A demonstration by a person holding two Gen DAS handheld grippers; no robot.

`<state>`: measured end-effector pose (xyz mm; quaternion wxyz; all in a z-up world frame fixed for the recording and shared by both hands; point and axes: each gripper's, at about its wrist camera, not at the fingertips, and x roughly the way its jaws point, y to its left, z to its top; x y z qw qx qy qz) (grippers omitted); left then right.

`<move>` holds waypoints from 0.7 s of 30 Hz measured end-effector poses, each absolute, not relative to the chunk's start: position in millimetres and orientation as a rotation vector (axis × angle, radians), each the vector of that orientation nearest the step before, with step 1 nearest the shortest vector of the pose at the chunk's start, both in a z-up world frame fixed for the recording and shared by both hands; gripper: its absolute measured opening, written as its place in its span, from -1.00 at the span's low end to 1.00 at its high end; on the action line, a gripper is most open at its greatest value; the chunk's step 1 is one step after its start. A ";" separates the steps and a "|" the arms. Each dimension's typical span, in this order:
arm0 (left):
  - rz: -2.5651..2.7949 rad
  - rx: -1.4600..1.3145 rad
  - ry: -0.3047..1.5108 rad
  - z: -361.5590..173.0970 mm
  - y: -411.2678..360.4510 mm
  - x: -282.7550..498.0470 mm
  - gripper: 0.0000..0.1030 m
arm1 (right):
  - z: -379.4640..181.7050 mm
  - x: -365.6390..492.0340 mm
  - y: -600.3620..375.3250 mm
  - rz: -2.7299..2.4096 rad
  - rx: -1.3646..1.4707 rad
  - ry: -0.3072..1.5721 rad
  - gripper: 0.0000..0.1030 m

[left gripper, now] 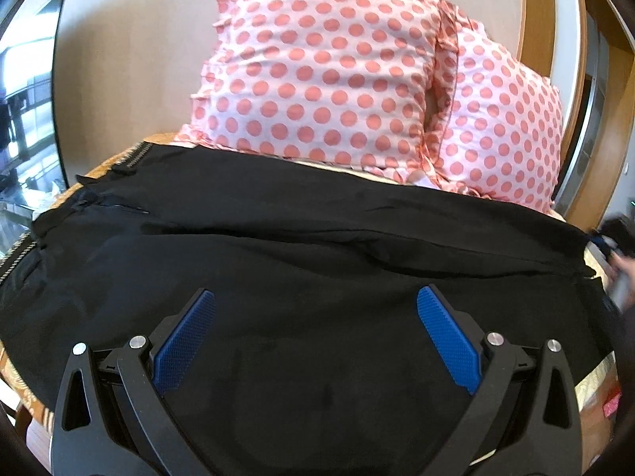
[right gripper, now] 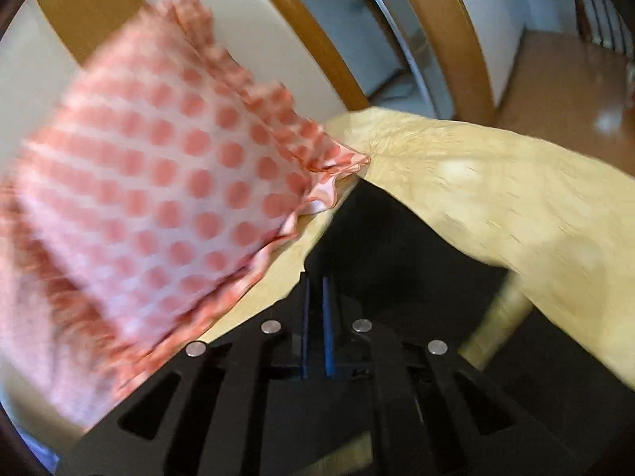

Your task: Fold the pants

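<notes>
Black pants [left gripper: 317, 230] lie spread flat across the bed, waistband at the left and leg ends at the right. My left gripper [left gripper: 316, 291] hovers low over their near half, open, its blue pads [left gripper: 186, 341] wide apart with nothing between them. In the left wrist view my right gripper [left gripper: 615, 246] is a blur at the pants' right end, with a hand beside it. In the right wrist view, which is blurred, the right gripper [right gripper: 315, 279] has its blue pads nearly together, and the black pants [right gripper: 397, 246] run straight up to the tips, so it looks shut on their edge.
Two pink polka-dot pillows [left gripper: 325, 71] [left gripper: 504, 131] lean against the wall just beyond the pants; one pillow [right gripper: 158, 182] lies left of the right gripper. A yellow bedcover [right gripper: 496, 182] lies under the pants. A wooden door frame [right gripper: 448, 39] stands behind, and a window [left gripper: 27, 99] at the far left.
</notes>
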<state>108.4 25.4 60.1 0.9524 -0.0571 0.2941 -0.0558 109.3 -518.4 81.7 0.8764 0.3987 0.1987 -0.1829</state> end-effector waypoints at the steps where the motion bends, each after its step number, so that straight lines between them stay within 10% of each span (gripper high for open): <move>1: -0.105 -0.119 0.596 61.2 29.0 106.1 0.97 | 79.1 84.1 -511.7 -0.358 0.852 0.400 -0.91; 8: -0.170 -0.172 0.547 79.5 47.5 108.7 0.97 | 19.2 -3.7 -486.1 -0.270 1.050 0.460 -0.94; 17: -0.237 -0.203 0.616 105.2 48.6 175.3 0.97 | 12.4 8.9 -489.7 -0.297 1.095 0.461 -0.30; 21: -0.185 -0.256 0.690 105.8 51.9 234.6 0.97 | 7.5 19.0 -497.8 -0.260 1.119 0.420 -0.94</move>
